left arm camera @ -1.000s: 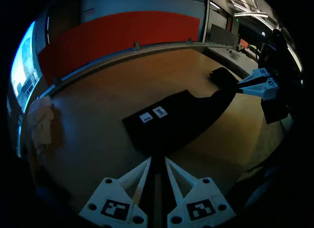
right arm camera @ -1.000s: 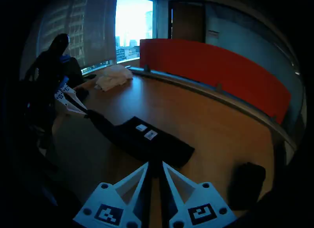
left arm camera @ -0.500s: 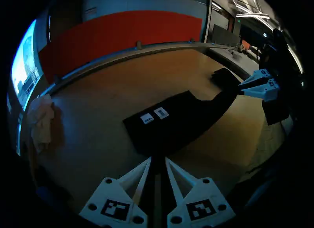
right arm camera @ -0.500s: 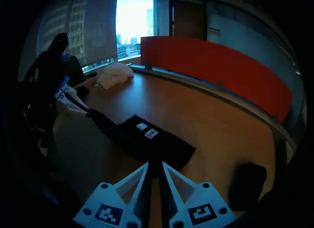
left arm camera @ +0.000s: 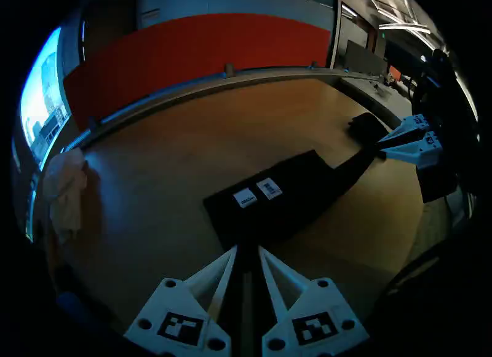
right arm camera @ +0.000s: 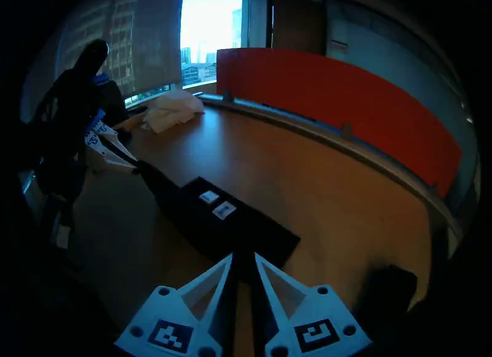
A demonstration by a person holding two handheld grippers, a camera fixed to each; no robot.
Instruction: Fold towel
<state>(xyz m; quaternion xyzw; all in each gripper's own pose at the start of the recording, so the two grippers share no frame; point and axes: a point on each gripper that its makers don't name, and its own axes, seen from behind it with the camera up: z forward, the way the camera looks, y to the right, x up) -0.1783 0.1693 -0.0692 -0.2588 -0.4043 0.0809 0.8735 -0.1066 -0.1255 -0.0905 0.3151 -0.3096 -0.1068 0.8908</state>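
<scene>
Left tongs (left arm camera: 247, 252) and right tongs (right arm camera: 244, 258) each pinch narrow on a towel (left arm camera: 295, 188) corner — near edge taut, the rest on the desk (left arm camera: 178, 148) — wide wood beyond.

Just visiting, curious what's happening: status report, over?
Left gripper, right gripper shut on black towel ends. Towel stretched across table. White cloth heap well clear.
</scene>
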